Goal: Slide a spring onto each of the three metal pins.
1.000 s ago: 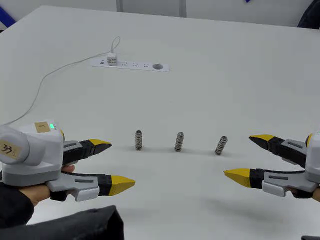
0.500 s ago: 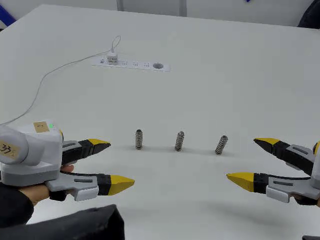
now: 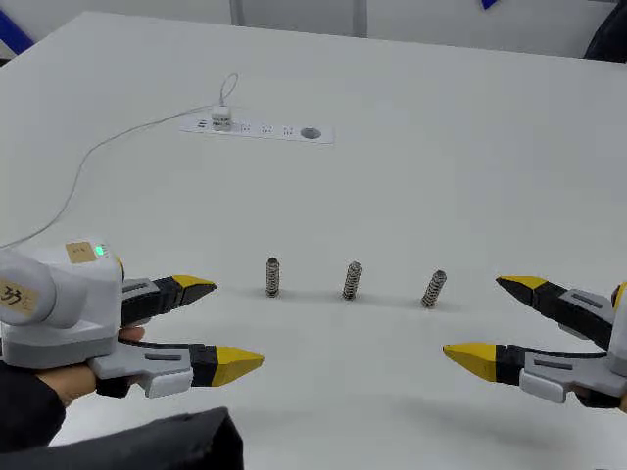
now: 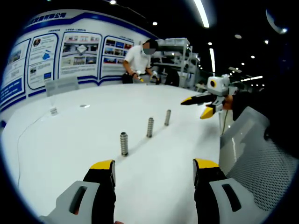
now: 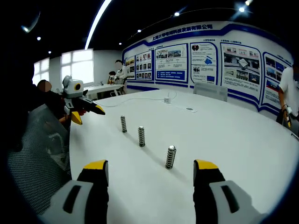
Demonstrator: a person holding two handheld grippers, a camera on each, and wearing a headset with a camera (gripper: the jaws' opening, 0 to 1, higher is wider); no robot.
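Fingers spread and empty on left gripper and right gripper, flanking three springs standing on the table

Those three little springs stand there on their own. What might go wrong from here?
The right spring seems to lean, so a nudge from the open right tongs nearby might topple it. The three stand close in a row; the left tongs reaching for the middle spring might clip the left spring.
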